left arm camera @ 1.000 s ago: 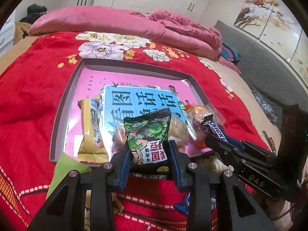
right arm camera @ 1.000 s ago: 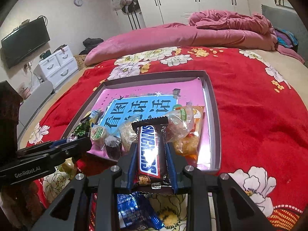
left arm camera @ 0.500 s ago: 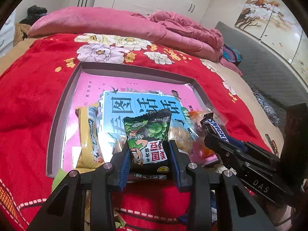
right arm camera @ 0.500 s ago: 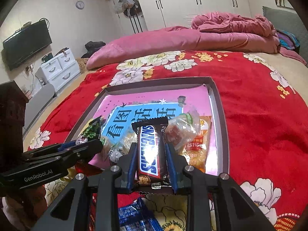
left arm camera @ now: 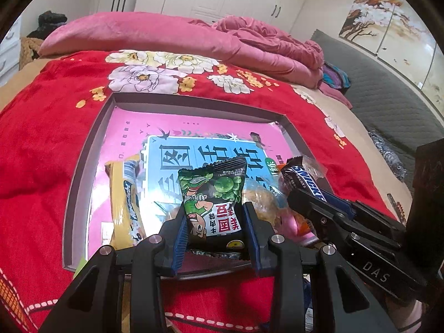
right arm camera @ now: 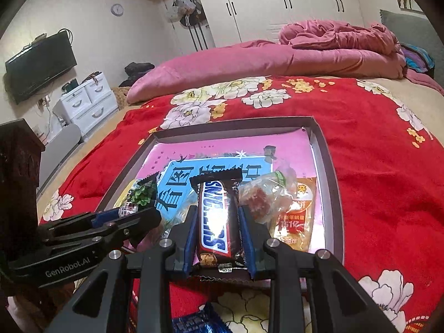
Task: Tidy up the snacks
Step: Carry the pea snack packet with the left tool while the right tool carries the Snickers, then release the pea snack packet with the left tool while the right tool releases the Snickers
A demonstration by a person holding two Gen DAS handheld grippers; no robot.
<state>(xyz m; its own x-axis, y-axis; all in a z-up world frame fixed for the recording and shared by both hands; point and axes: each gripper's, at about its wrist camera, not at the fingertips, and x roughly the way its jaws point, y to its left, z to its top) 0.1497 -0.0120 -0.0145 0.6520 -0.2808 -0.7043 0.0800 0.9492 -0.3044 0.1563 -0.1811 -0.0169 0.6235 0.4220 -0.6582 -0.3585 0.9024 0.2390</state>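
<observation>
Both grippers have come forward and risen over the past second, so the shallow grey box lid with a pink and blue printed book inside [left arm camera: 83,172] now sits lower and closer under the fingers, and its near rim has slid behind the left fingers.

Left gripper [left arm camera: 216,233] is level and pointing along the red floral bedspread [left arm camera: 41,144], its blue-padded fingers [left arm camera: 180,236] pinching the lower half of a green and black foil packet of peas [left arm camera: 212,197] that stands upright between them. Beyond and to the left of those fingers, a yellow wrapped snack bar [left arm camera: 123,202] lies flat in the box lid. Just right of the fingertips a clear bag of golden biscuits [left arm camera: 263,202] rests on the book.

Right gripper [right arm camera: 217,236] holds the same level, forward pose, fingers [right arm camera: 245,238] clamped on both long edges of a brown Snickers chocolate bar [right arm camera: 215,216], which juts forward past the tips over the box lid's near edge. Right of the fingers sit a clear plastic bag of reddish snacks [right arm camera: 262,197] and an orange printed snack pouch [right arm camera: 298,222], both inside the lid. Below the fingers, a blue foil wrapper [right arm camera: 194,322] lies on the bedspread outside the box.

Each gripper shows in the other's view, side by side and close, not touching.
</observation>
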